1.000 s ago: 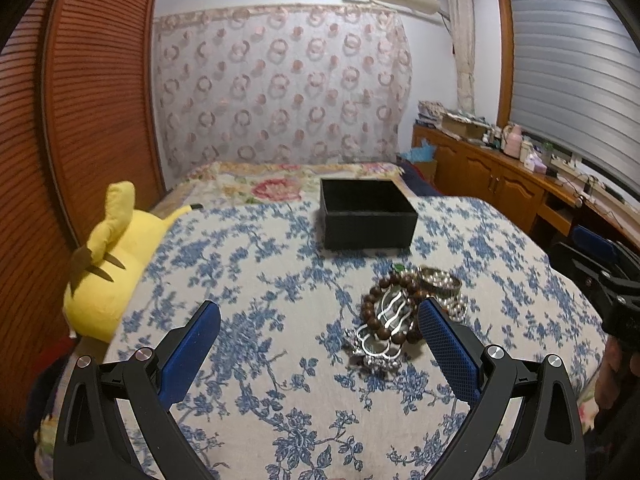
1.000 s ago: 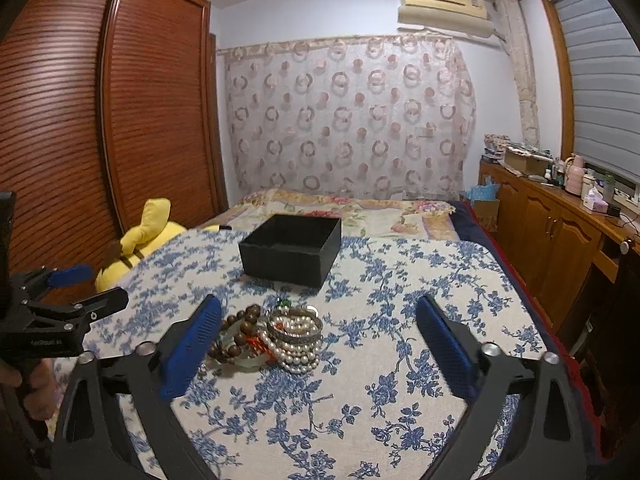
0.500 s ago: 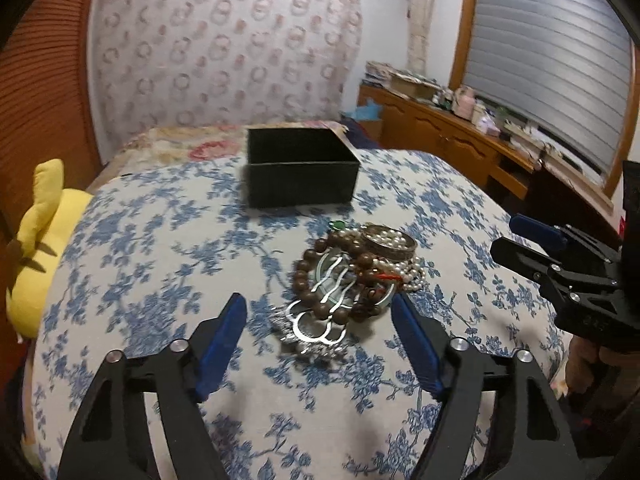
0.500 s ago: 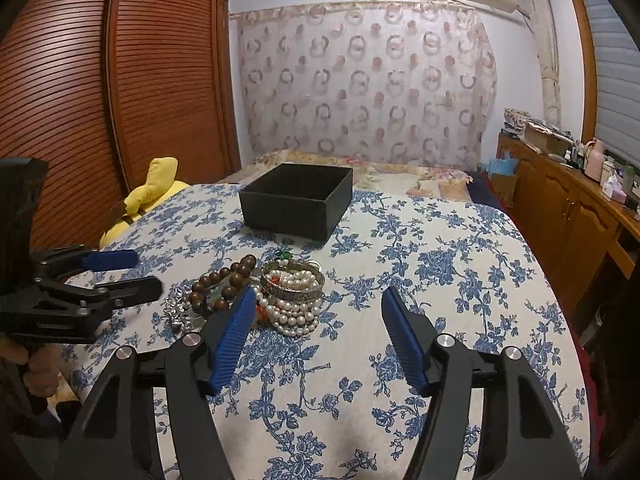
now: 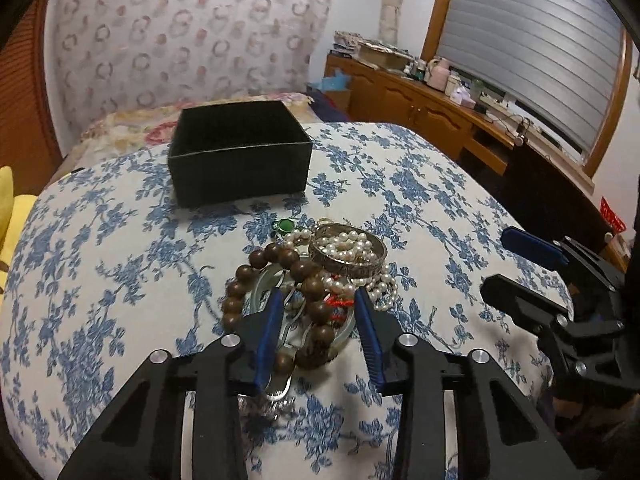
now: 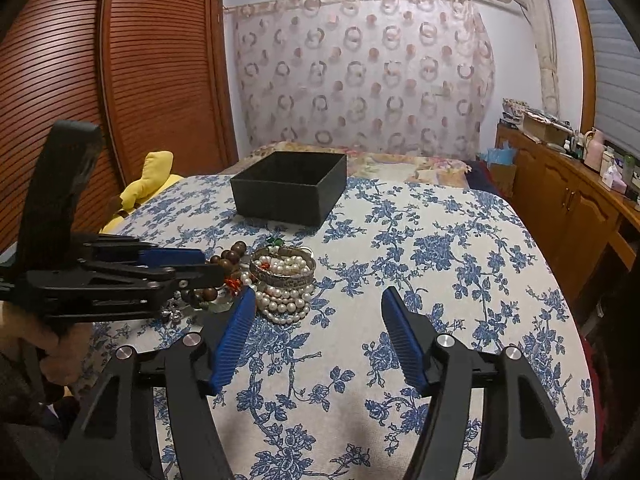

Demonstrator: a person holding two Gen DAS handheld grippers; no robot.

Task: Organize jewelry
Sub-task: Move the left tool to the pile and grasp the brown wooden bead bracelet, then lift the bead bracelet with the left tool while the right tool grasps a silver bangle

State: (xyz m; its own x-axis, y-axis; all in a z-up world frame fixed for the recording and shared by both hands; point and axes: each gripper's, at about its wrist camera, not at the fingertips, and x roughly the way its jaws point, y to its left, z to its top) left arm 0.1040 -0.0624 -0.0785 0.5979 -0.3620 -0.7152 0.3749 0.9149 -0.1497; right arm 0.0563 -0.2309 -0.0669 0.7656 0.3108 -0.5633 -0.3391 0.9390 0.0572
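Step in hand: first pick from the jewelry heap on the blue-flowered bedspread [image 5: 120, 280]. Left gripper [image 5: 316, 300] fingers have just been closing around the brown wooden bead bracelet [image 5: 304, 276], not yet clamped. Right gripper [image 6: 316, 304] fingers apart, holding nothing. Next: clamp, lift, carry to the open black box [image 5: 240, 160]

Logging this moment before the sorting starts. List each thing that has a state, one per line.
black box: open-topped, nothing seen inside
wooden bead bracelet: on the cloth, partly between the left tool's pads
left tool: jaws just been closing around the beads
right tool: open, nothing between pads
pearl strand: piled, untouched
metal bangle: resting on pearls
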